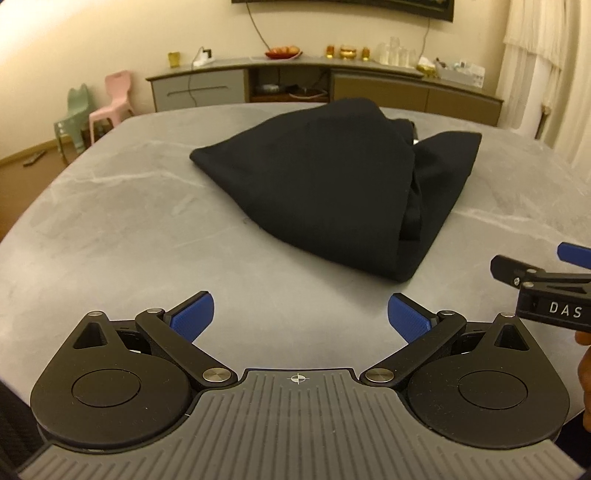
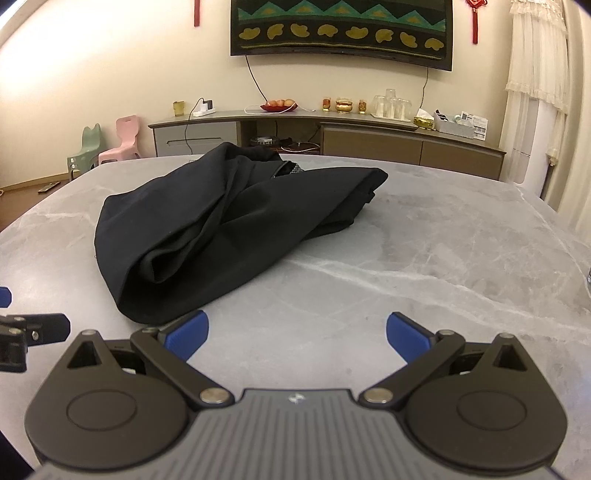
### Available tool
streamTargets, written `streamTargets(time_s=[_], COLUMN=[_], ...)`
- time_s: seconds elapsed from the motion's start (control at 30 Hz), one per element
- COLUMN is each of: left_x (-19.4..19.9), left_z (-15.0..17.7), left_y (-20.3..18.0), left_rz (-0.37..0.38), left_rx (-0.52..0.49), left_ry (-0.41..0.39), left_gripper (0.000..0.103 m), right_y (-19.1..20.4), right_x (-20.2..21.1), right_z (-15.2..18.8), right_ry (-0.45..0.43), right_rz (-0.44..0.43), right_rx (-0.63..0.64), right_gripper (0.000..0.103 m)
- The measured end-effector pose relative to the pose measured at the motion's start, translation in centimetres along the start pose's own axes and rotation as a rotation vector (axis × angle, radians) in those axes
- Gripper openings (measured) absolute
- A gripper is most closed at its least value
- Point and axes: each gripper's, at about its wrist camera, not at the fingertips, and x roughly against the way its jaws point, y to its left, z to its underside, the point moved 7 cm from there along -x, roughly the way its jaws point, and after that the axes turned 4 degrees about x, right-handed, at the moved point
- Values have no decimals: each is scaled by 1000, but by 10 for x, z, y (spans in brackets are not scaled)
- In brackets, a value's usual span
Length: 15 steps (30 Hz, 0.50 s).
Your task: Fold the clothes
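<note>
Two grippers, both over the near edge of the grey marbled tabletop (image 1: 122,206), both short of the black garment (image 1: 317,184) and not touching it. Left gripper (image 1: 300,319): blue fingers (image 1: 194,314) spread wide, only bare tabletop between them, tilted down toward the surface. Right gripper (image 2: 297,332): blue fingers (image 2: 406,334) likewise spread wide, nothing pinched; left fingertip just beside the garment's nearest fold, apparently clear of it.

Black garment loosely bunched near the middle of the tabletop, not flat, with deep folds running lengthwise and a rolled opening at the end nearest the grippers. Small patch of lighter material showing at the garment's far end, too small to identify.

Beyond the garment, against the far wall: a long low sideboard (image 2: 332,140) carrying a red dish of fruit (image 2: 277,105), gold cups and clear glasses. Left of the garment, on the floor: a green chair (image 2: 86,151) and a pink chair (image 2: 123,142), side by side. Above the sideboard, a dark patterned hanging (image 2: 340,29).
</note>
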Motion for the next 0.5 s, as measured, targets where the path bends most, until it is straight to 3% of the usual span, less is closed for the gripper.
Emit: streamTargets(time_s=[0.23, 0.33, 0.4, 0.47, 0.5], left_x=[-3, -3, -2, -1, 1], left_z=[8, 11, 13, 16, 16], left_y=[-3, -6, -10, -11, -12], left_rz=[72, 99, 106, 100, 94], left_rx=[36, 33, 19, 4, -3], left_ry=[40, 51, 61, 60, 54], left_gripper=[87, 64, 38, 24, 16], right_y=[3, 5, 6, 7, 7], right_x=[3, 4, 4, 3, 3], right_z=[0, 0, 0, 1, 2], right_ry=[-9, -15, -6, 7, 14], right_rz=[-19, -29, -50, -68, -75], right_rx=[10, 19, 22, 20, 17], right_gripper=[103, 102, 83, 70, 55])
